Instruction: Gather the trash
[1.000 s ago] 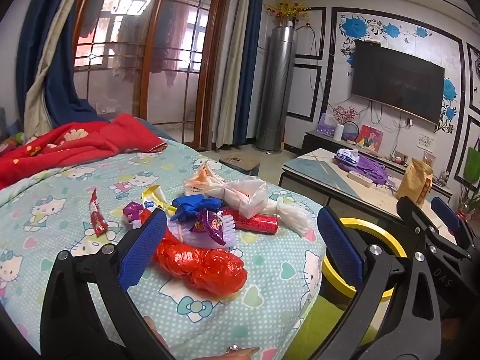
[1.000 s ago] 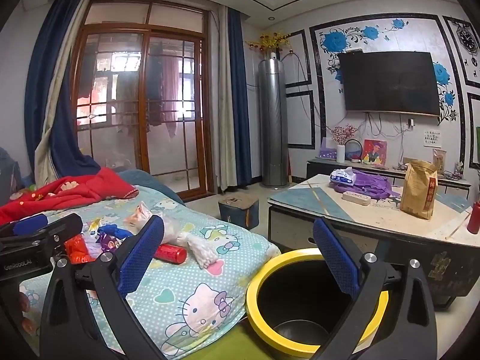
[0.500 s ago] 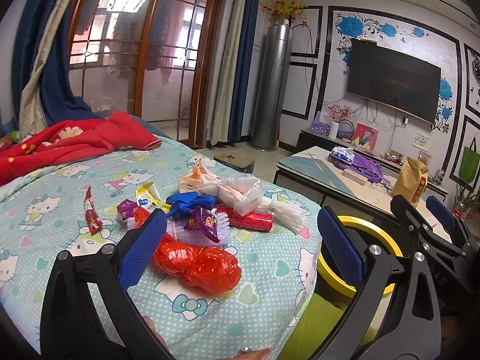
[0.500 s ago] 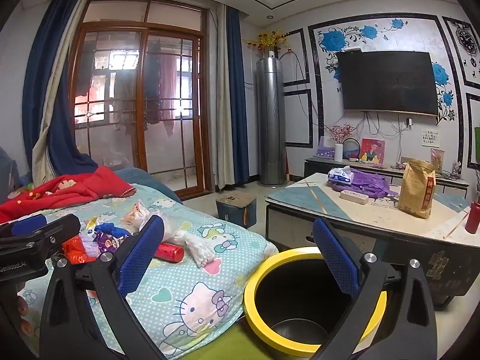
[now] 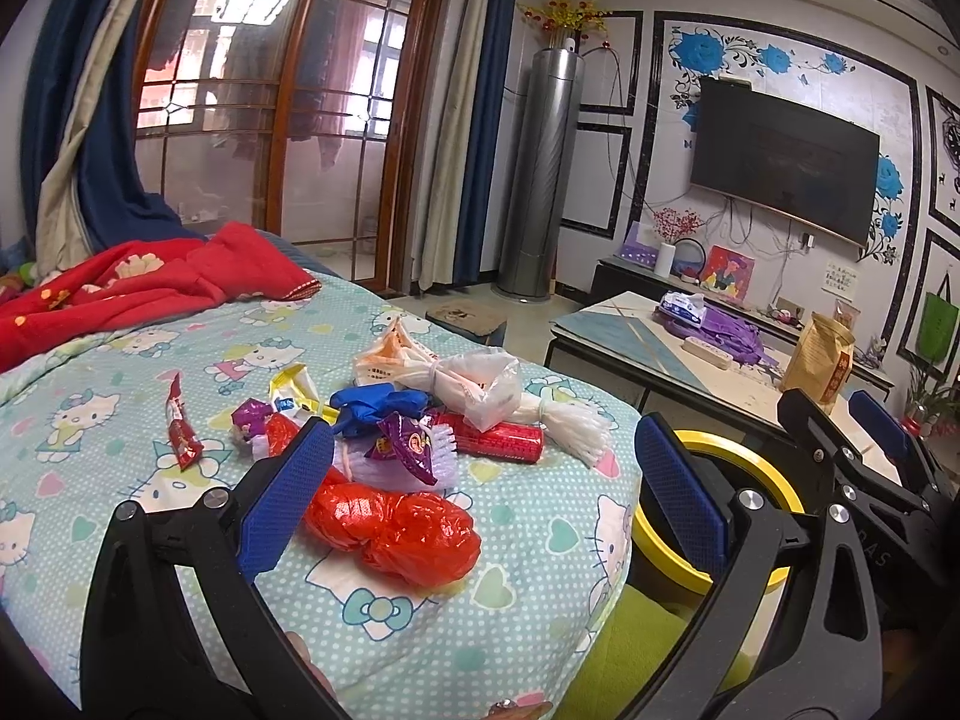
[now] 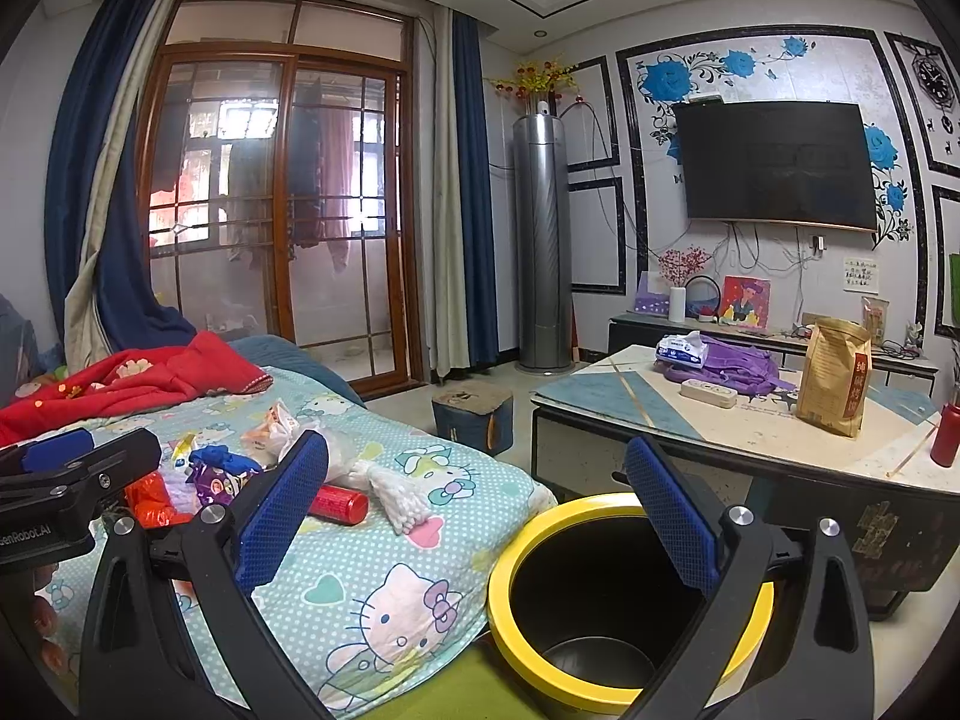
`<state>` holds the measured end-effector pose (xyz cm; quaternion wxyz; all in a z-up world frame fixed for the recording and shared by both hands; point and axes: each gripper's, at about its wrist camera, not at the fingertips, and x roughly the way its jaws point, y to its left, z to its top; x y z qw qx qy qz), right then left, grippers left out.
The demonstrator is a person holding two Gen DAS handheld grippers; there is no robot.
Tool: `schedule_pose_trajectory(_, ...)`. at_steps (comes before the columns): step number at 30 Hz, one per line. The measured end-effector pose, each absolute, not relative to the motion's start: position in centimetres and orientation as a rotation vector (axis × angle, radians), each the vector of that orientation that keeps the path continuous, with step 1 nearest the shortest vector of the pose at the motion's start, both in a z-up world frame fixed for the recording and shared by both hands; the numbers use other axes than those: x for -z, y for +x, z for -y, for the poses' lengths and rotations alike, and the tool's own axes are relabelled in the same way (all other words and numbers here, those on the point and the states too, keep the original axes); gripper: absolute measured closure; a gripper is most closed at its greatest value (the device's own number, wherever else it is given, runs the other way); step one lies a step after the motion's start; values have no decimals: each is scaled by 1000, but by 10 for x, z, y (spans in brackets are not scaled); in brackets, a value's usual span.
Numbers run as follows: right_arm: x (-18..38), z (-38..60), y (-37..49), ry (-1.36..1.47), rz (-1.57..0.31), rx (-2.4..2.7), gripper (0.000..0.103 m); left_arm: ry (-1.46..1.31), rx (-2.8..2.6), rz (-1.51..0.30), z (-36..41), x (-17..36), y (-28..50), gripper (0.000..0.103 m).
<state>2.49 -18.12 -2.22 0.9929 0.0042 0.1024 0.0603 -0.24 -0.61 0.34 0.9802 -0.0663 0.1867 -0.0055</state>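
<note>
Left gripper (image 5: pixel 483 486): jaws spread wide, nothing between pads, hovering above near edge of bed (image 5: pixel 540 576). Trash pile (image 5: pixel 414 414) on bed near its right edge, directly ahead of left gripper. Red crumpled bag (image 5: pixel 414 525) nearest, just beyond left finger pad. Behind it: purple wrapper (image 5: pixel 408 441), blue bag (image 5: pixel 378 405), red tube (image 5: pixel 501 435), white bag (image 5: pixel 480 381). Red sachet (image 5: pixel 180 429) lies apart, toward left. Right gripper (image 6: pixel 474 513): jaws spread, empty, held above yellow-rimmed bin (image 6: pixel 600 606) standing just beside bed's right edge.
</note>
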Motion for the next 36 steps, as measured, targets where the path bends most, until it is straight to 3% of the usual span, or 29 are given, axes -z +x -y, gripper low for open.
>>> schedule_pose_trajectory(36, 26, 180, 25, 7, -214, -135, 6, -150, 2, -386, -1, -3, 0, 11)
